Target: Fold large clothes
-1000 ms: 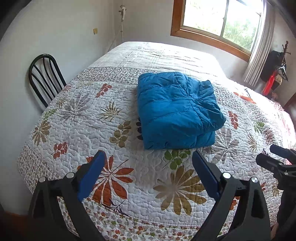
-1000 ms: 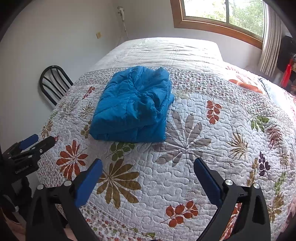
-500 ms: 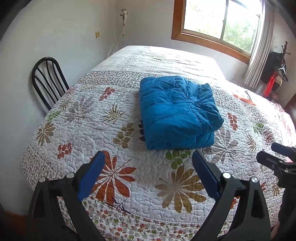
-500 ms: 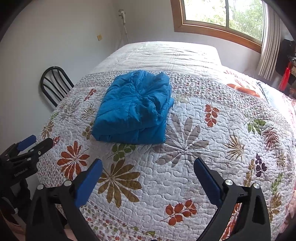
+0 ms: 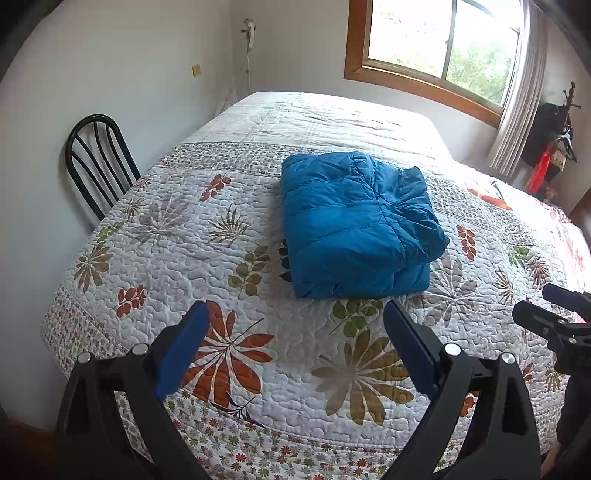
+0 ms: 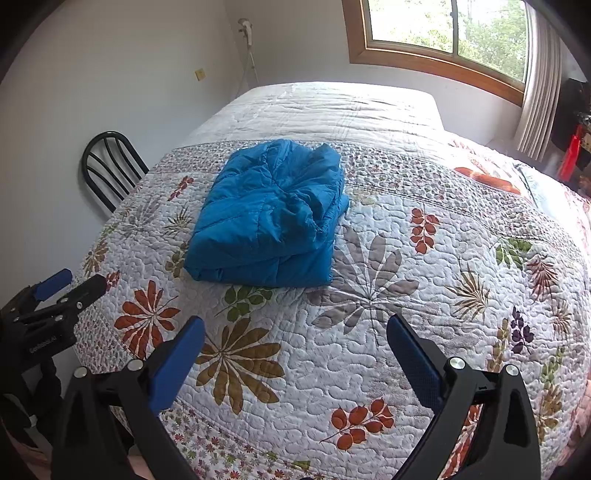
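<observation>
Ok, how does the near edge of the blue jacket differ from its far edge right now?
The jacket lies folded on the quilt. Its near edge is straight, thick and stacked in layers; the far edge is rumpled and bunched. The near edge faces both tongs, left and right; the far edge faces the window. Both edges rest on the quilt, untouched.

The only lettering in view is a small pale line printed on the black body of the left gripper, seen at the left edge of the right wrist view; it is too small and blurred to read with any certainty. No legible text, label, brand, number or sign shows anywhere else in either view
</observation>
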Tool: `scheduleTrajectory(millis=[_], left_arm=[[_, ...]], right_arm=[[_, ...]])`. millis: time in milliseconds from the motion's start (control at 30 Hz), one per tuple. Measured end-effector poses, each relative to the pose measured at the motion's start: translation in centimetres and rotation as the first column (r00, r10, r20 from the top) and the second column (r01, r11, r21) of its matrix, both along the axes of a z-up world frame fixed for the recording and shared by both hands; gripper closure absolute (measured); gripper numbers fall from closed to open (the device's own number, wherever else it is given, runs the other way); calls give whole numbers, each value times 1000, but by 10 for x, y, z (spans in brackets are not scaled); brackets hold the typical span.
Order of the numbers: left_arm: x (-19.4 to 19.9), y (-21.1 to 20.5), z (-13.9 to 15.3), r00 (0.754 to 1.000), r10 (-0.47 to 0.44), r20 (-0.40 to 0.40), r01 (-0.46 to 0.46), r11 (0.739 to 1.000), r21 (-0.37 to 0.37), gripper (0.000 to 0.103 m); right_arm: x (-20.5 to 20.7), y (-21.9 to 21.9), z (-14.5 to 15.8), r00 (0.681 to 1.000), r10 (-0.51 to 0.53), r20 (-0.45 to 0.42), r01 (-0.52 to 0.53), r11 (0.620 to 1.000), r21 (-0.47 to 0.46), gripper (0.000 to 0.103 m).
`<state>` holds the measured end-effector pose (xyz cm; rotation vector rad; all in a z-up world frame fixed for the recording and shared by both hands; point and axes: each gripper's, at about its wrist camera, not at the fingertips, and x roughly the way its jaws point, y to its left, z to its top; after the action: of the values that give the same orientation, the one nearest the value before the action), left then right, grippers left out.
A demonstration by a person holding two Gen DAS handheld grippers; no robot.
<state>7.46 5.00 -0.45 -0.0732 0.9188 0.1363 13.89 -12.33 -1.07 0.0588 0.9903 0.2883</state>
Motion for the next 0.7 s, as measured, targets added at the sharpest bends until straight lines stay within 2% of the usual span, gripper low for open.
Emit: scheduleTrajectory(millis=[700], left_arm=[[2,3,-2,1000,3,-9,-3,1000,-7,9]], right_arm=[[1,2,-1,1000,7,0,-7,1000,0,4]])
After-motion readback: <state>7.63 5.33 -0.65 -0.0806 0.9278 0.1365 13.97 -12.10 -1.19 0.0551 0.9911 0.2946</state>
